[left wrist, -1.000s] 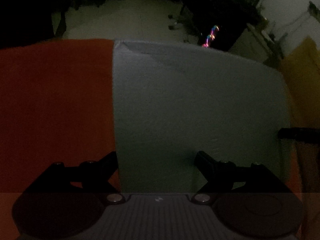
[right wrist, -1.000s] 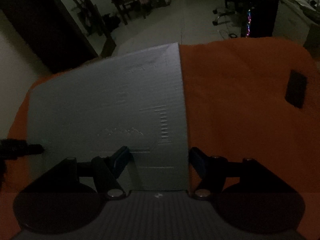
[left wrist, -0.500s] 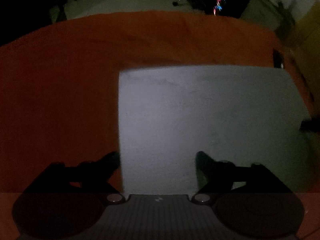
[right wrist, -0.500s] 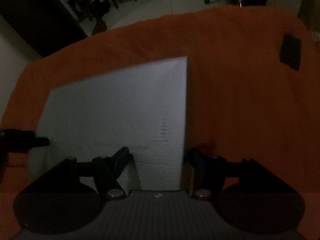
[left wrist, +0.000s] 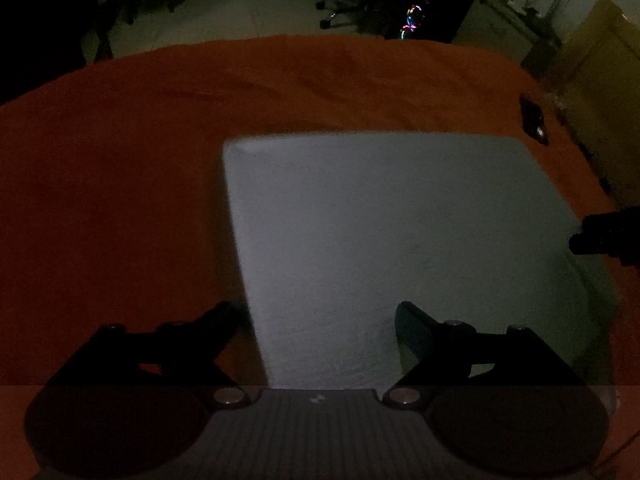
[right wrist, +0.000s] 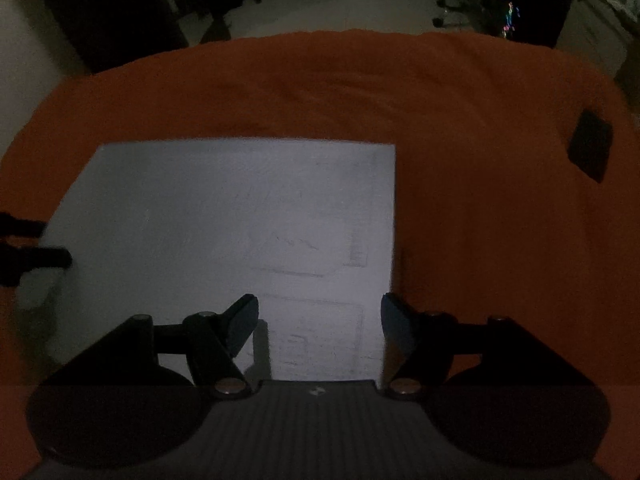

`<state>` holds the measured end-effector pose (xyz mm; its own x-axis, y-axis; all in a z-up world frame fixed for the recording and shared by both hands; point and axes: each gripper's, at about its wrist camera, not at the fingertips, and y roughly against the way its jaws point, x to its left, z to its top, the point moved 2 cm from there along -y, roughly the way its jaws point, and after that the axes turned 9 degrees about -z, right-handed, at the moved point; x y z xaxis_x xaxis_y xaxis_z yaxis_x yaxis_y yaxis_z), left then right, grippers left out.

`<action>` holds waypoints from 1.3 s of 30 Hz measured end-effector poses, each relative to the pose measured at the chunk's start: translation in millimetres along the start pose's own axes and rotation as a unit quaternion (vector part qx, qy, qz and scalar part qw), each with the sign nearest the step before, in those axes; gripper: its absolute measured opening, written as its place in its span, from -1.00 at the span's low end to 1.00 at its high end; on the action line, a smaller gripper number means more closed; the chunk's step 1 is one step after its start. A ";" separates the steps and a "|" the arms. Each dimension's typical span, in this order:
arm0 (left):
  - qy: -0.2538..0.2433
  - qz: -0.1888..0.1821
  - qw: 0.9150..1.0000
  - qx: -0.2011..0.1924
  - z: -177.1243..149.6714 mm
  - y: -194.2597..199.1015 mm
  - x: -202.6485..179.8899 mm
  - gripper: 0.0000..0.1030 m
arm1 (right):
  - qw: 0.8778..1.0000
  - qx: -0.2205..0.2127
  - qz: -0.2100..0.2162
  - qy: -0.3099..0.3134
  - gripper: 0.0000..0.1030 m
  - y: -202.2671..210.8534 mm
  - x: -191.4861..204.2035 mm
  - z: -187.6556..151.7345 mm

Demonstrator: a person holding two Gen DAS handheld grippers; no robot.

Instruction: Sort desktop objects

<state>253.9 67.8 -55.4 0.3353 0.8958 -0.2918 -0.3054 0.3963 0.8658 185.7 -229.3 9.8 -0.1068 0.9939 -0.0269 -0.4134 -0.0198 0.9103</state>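
The scene is very dark, and a pale grey flat sheet (left wrist: 392, 248), like a thin board or mat, is lying on the counter, which an orange cloth (left wrist: 120, 184) is covering. In the left wrist view the sheet is filling the centre and the right of the frame, and the left tongs (left wrist: 316, 312) are standing at the bottom, over the sheet's left edge: one finger is lying over the cloth just beside this edge, the other over the sheet itself. Their jaws are opening, and it is not possible to tell if the fingers are touching the surface. In the right wrist view the same sheet (right wrist: 224, 232) is lying in the centre and the left of the frame, and the right tongs (right wrist: 318, 316) are spread at the bottom over its right edge, with one finger above the sheet and the other at the edge, next to the cloth; nothing is pinched between them. A small dark flat object (right wrist: 591, 148) is lying on the cloth in the upper right of this frame, well apart from the sheet. Behind the counter a dim room with a light floor (right wrist: 340, 8) is showing.
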 end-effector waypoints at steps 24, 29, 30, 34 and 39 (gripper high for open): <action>0.059 -0.054 0.997 0.013 -60.9 41.3 -1.3 0.57 | 0.995 0.048 0.042 -0.073 0.34 9.5 -19.3 -23.7; 0.042 -0.058 0.997 -0.005 -51.2 56.7 -5.3 0.55 | 0.997 0.030 0.034 -0.068 0.33 19.0 -20.8 -14.9; 0.032 -0.056 0.998 -0.006 -52.8 58.1 -6.9 0.55 | 0.997 0.029 0.037 -0.067 0.31 20.7 -23.5 -16.0; 0.030 -0.056 0.998 0.019 -69.8 48.9 -5.8 0.46 | 0.996 0.060 0.037 -0.056 0.21 16.2 -23.2 -31.3; -0.007 -0.029 0.999 0.028 -95.9 43.5 -6.4 0.49 | 0.997 0.070 0.026 -0.024 0.25 2.6 -21.3 -45.3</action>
<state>153.0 98.6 -54.8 0.3637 0.8686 -0.3365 -0.2342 0.4348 0.8695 145.9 -255.5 -5.9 -0.0808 0.9960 0.0378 -0.2772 -0.0588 0.9590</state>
